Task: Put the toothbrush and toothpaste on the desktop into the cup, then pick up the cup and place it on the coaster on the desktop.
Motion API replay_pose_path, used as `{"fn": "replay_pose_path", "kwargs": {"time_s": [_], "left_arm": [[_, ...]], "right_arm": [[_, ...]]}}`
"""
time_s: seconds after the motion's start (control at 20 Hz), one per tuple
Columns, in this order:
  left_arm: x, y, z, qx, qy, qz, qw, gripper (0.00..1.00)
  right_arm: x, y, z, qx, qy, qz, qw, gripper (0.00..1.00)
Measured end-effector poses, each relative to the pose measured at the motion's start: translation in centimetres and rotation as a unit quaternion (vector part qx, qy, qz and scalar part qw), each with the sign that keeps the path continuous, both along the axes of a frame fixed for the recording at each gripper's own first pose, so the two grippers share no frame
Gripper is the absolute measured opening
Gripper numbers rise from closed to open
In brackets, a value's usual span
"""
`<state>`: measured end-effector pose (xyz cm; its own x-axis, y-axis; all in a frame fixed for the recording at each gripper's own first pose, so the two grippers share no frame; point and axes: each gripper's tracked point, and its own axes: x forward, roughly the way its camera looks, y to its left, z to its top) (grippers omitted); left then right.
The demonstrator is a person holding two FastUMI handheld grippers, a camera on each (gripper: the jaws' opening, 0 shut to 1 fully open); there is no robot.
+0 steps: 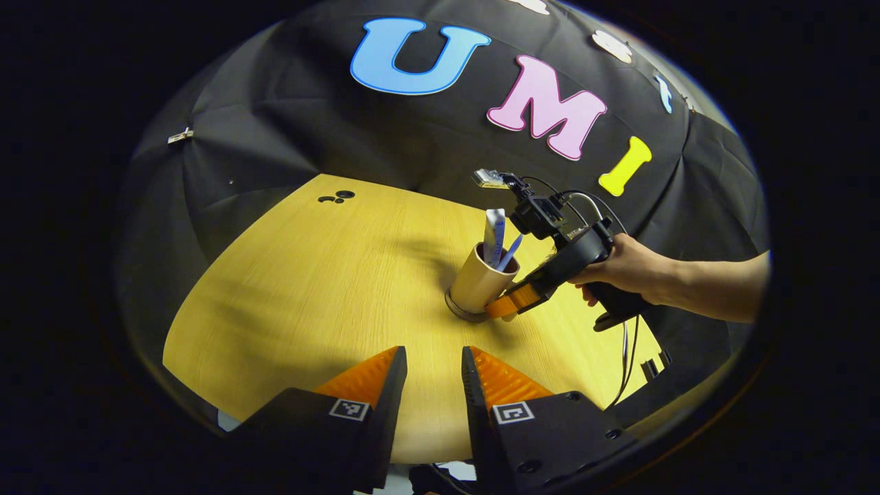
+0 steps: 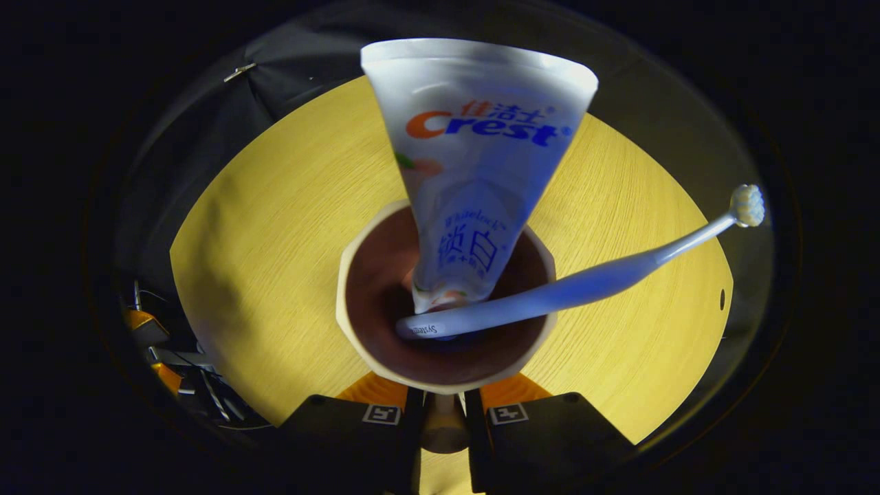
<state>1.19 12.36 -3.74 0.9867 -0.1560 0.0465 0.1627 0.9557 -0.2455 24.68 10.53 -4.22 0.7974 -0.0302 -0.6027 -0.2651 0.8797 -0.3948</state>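
A tan cup (image 1: 480, 280) stands on a dark round coaster (image 1: 459, 313) near the middle of the yellow table, leaning a little. A white toothpaste tube (image 1: 493, 234) and a pale blue toothbrush (image 1: 511, 253) stick out of it. My right gripper (image 1: 510, 304), held by a hand (image 1: 629, 268), is shut on the cup's lower wall. Looking down from the right gripper view, the cup (image 2: 357, 275) holds the toothpaste tube (image 2: 481, 158) and the toothbrush (image 2: 584, 282), with my right gripper (image 2: 443, 397) closed around the cup's body. My left gripper (image 1: 434, 364) is open and holds nothing, well short of the cup.
The round wooden table (image 1: 309, 289) ends at a black cloth wall behind. Small black marks (image 1: 337, 198) lie at its far edge. Cables (image 1: 629, 357) hang below the hand at the right. My left gripper (image 2: 148, 330) appears off the table's left edge in the right gripper view.
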Motion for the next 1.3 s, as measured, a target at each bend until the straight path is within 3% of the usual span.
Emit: {"fn": "replay_pose_path", "kwargs": {"time_s": [0.05, 0.15, 0.2, 0.3, 0.35, 0.45, 0.55, 1.0, 1.2, 1.3], "left_arm": [[0.0, 0.0, 0.1, -0.001, 0.000, 0.001, 1.000, 0.51], [0.0, 0.2, 0.1, -0.001, 0.001, 0.002, 1.000, 0.51], [0.1, 0.2, 0.2, -0.001, 0.001, 0.003, 1.000, 0.51], [0.0, 0.1, 0.4, -0.002, -0.001, 0.004, 1.000, 0.51], [-0.1, 0.2, 0.6, -0.001, -0.002, 0.004, 1.000, 0.51], [0.0, -0.1, 0.9, 0.000, -0.004, 0.005, 1.000, 0.51], [0.1, -0.3, 1.2, 0.002, -0.004, 0.006, 1.000, 0.51], [1.2, -2.2, 3.9, 0.007, -0.014, 0.004, 1.000, 0.51], [1.4, -3.3, 5.5, 0.013, -0.023, 0.009, 1.000, 0.51], [1.6, -4.0, 6.2, 0.015, -0.029, 0.010, 0.999, 0.51]], "right_arm": [[-0.2, -0.1, 0.0, 0.004, 0.001, -0.003, 1.000, 0.27], [-0.5, -0.2, 0.3, 0.004, -0.002, -0.004, 1.000, 0.35], [-0.6, -0.2, 0.4, 0.004, -0.005, -0.003, 1.000, 0.31], [-0.9, -0.1, 1.1, 0.007, -0.015, -0.001, 1.000, 0.37], [-1.0, -0.1, 1.4, 0.011, -0.020, 0.000, 1.000, 0.45], [-1.6, -0.4, 2.2, 0.014, -0.033, 0.002, 0.999, 0.39], [-2.3, -0.5, 3.4, 0.024, -0.054, 0.005, 0.998, 0.51], [-5.8, 0.5, 7.7, 0.094, -0.110, 0.033, 0.989, 0.52], [-8.3, 0.7, 9.9, 0.136, -0.135, 0.058, 0.980, 0.48], [-9.5, 0.4, 10.8, 0.147, -0.152, 0.065, 0.975, 0.52]]}}
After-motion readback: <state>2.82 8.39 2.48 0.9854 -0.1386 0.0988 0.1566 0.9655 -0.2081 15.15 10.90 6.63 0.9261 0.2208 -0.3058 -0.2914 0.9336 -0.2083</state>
